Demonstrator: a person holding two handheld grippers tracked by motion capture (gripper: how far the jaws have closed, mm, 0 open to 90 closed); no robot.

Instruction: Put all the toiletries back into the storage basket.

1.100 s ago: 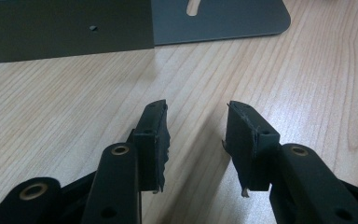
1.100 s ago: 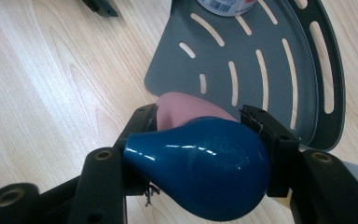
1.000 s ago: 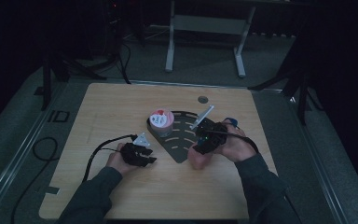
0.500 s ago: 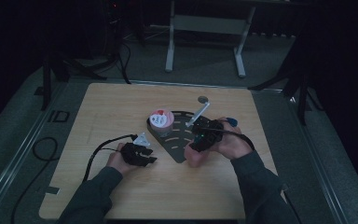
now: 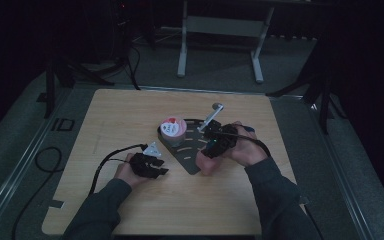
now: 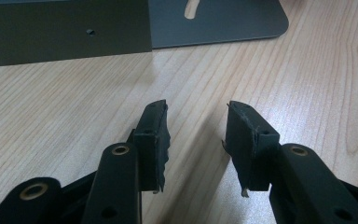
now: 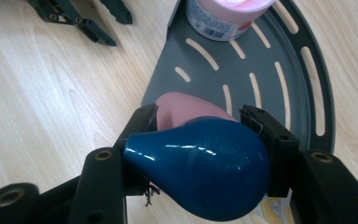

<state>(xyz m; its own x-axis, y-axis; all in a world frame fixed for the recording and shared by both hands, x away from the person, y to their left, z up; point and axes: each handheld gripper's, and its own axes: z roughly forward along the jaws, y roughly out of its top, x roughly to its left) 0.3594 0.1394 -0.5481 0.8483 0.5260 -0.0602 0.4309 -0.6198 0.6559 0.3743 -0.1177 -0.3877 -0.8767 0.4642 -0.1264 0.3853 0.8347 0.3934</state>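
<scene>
**Right gripper clamped on a blue bulb above the slotted tray**

The wooden table (image 5: 130,110) carries everything, and both of the person's hands work near its middle. Next in size is the dark grey tray (image 7: 261,88), a quarter-round piece with curved slots and a raised rim; it lies directly ahead of and beneath the right gripper (image 7: 200,123), and just ahead of the left gripper (image 6: 196,123), whose view catches the tray's straight wall and one rounded corner at the top.

On the tray's far part, ahead of the right gripper and a little to the left of its jaws, stands a pink tub (image 7: 226,16) with a printed label on its side. In the high view a pale, slim stem (image 5: 211,117) with a rounded end juts away from the right gripper over the tray's far rim (whether it belongs to the held thing cannot be told).

The blue bulb (image 7: 200,172), glossy and pear-shaped, sits between the right gripper's jaws; both pads press its sides, so the grip is closed on it. A pink rounded shape shows just beyond the bulb, touching it.

The left gripper rests low over bare wood, jaws parted with nothing between them. Seen from the right gripper's camera, it lies well off to the upper left.
</scene>
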